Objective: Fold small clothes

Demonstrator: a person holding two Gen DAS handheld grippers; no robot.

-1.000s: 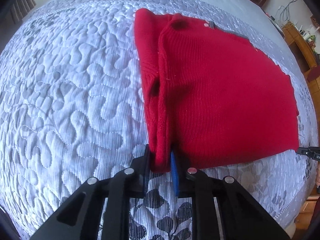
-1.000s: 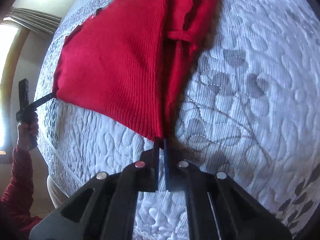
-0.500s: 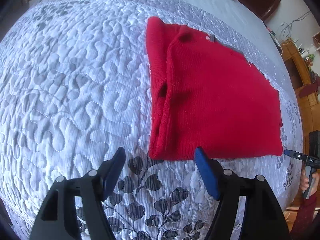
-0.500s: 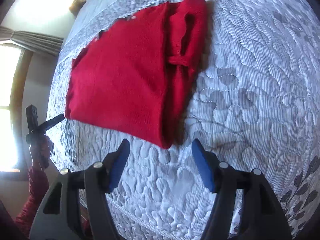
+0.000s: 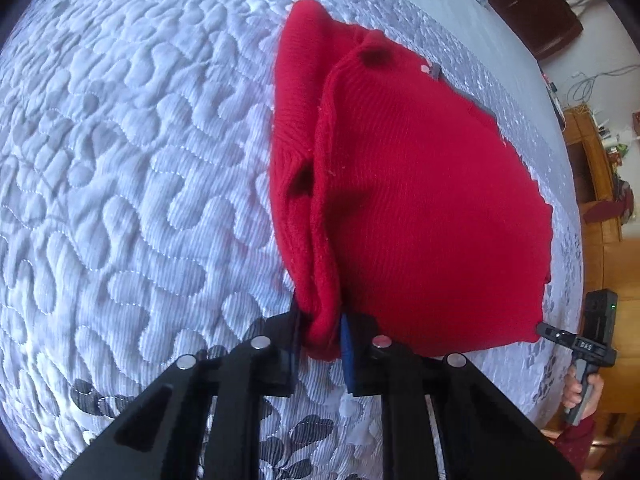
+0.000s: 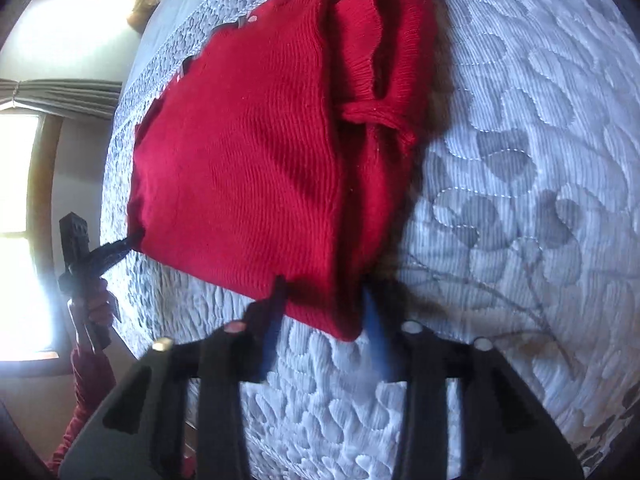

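Note:
A red knitted sweater (image 5: 420, 200) lies folded on a white quilted bedspread (image 5: 140, 160), with a sleeve tucked along its left side. My left gripper (image 5: 320, 336) has its jaws closing, and the pads pinch the bunched near-left corner. In the right wrist view that left gripper (image 6: 130, 242) grips the sweater's (image 6: 248, 168) far corner. My right gripper (image 6: 324, 296) is blurred with its jaws closing, and the near corner fills the gap between its pads. Its tip (image 5: 540, 326) looks pinched on that corner in the left wrist view.
The bedspread (image 6: 520, 160) stretches wide on all sides of the sweater. Wooden furniture (image 5: 600, 184) stands beyond the bed's right edge. A bright window with a curtain (image 6: 24, 168) is at the left. A hand (image 5: 576, 392) and a red sleeve (image 6: 88, 380) hold the grippers.
A second ago both grippers pinched the near corners. Half a second ago both stood open and pulled back, with the sweater lying flat. Now both have closed on the corners again.

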